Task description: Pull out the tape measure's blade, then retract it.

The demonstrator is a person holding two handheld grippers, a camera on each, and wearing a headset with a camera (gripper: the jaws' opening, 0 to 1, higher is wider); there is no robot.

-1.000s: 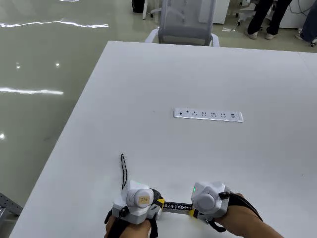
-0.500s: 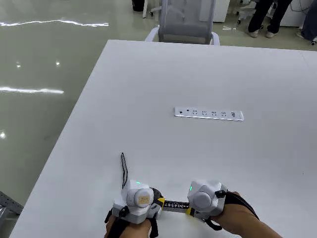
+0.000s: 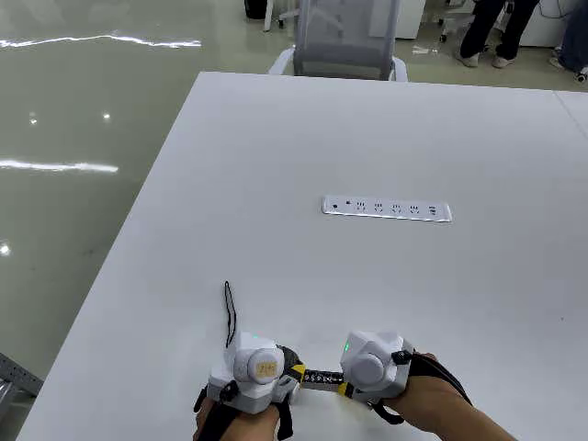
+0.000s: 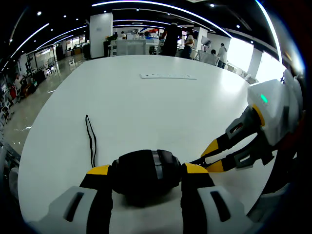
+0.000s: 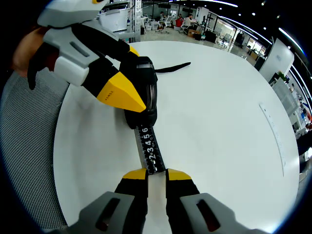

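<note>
We have the left tongs clenched on the black case of the tape measure, one jaw on each flank, low over the counter. Just beyond and left of these tongs, the case's wrist strap lies loose on the counter.

Between the two tongs runs the blade, out by a short length, with the numerals two to six readable. The right tongs are pinched on its free end, just beside the left pair.

With so little blade showing, we judge that we are near the start of the pull or near the end of the retraction; we cannot tell which. Either way, the next move calls for the case to be held steady while the right tongs travel straight along the blade's line, without twisting it.

We count one tape measure, one blade, one strap and two tongs. Well ahead of the right tongs lies one power strip. One office chair stands at the counter's far end.
</note>
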